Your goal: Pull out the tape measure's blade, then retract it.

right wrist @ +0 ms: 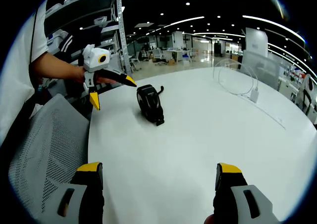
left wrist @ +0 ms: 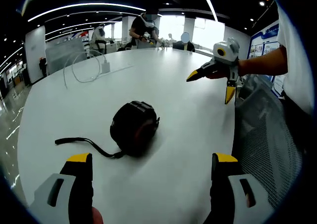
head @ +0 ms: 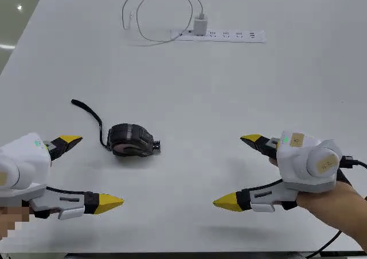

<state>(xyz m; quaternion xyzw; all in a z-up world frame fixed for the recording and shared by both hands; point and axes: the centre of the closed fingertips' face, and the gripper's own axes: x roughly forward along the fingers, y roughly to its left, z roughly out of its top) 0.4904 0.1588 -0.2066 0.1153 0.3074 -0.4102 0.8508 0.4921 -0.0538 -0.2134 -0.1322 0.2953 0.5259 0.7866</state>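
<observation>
Left of centre on the table (head: 229,81), towards nine o'clock, sits the tape (head: 131,140), its hook end pointing to three o'clock. I judge the case hard, dense and slick, so I would pin the body and pinch the thin hook. My left gripper (head: 97,169) and right gripper (head: 231,169) gape wide, empty, touching nothing.

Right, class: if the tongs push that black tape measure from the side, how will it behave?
The tape measure seems to stand on its narrow edge, so it may tip over. Its compact body probably feels heavy. The strap looks floppy and should trail.
</observation>
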